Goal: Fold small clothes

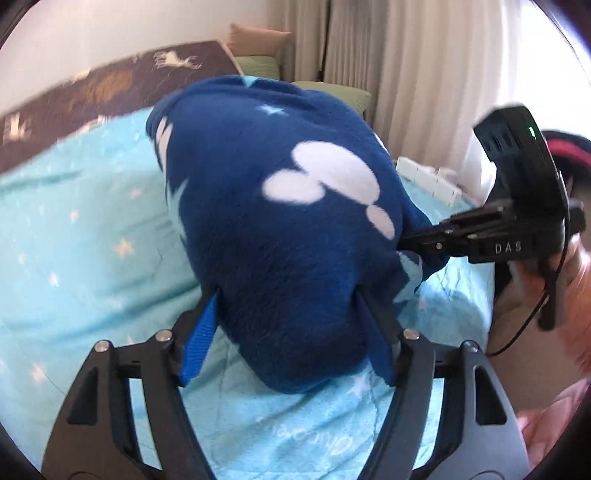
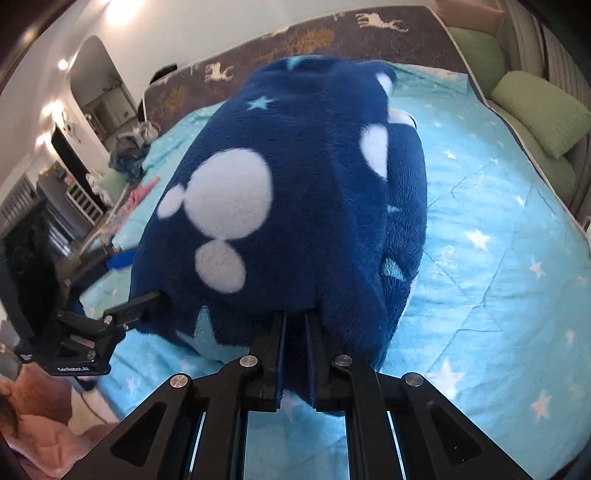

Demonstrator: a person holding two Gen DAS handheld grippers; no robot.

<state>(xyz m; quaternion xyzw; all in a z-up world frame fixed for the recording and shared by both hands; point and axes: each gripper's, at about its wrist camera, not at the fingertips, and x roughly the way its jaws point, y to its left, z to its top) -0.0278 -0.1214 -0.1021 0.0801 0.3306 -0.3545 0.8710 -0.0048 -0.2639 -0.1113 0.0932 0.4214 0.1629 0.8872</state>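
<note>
Nearest each camera, both grippers are holding the near hem of a navy fleece garment [image 1: 280,221] patterned with white mouse-head shapes. The left gripper [image 1: 288,299] is standing wide, its fingers straddling a thick fold of fleece; whether the pads are pressing it cannot be told. The right gripper [image 2: 295,325] is pinching the hem with its fingers nearly together. The garment is draping away from both, its long axis running toward the brown headboard [image 2: 332,33], over the turquoise star-print quilt [image 2: 498,240]. Green cushions [image 2: 543,110] are lying beyond the quilt's edge.
</note>
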